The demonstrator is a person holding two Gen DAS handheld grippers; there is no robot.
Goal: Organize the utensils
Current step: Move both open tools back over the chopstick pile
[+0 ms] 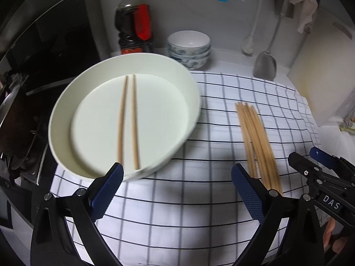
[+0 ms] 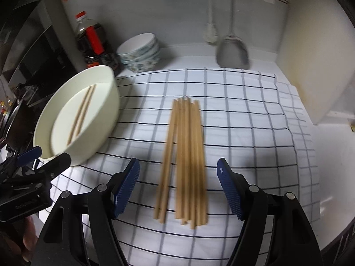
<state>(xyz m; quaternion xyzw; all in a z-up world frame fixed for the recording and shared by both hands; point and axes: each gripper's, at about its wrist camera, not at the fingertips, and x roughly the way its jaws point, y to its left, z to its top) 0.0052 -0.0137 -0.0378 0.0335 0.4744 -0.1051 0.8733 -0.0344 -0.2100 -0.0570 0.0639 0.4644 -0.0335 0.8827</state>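
A large white bowl [image 1: 66,102] sits on the left of the checked cloth [image 1: 177,199] with two wooden chopsticks [image 1: 128,122] lying in it. It also shows in the right wrist view [image 2: 104,110] with the two chopsticks [image 2: 81,117]. A bundle of several wooden chopsticks [image 1: 258,141] lies on the cloth to its right, seen up close in the right wrist view [image 2: 186,159]. My left gripper [image 1: 177,175] is open and empty just in front of the bowl. My right gripper [image 2: 178,170] is open and empty, its jaws either side of the bundle's near end.
A dark sauce bottle [image 1: 133,24] and stacked patterned bowls [image 1: 189,48] stand at the back wall. A metal spatula [image 1: 265,63] and a white brush [image 1: 249,42] hang at the back right. A stove [image 1: 26,88] is left of the cloth. A pale board [image 2: 315,66] stands right.
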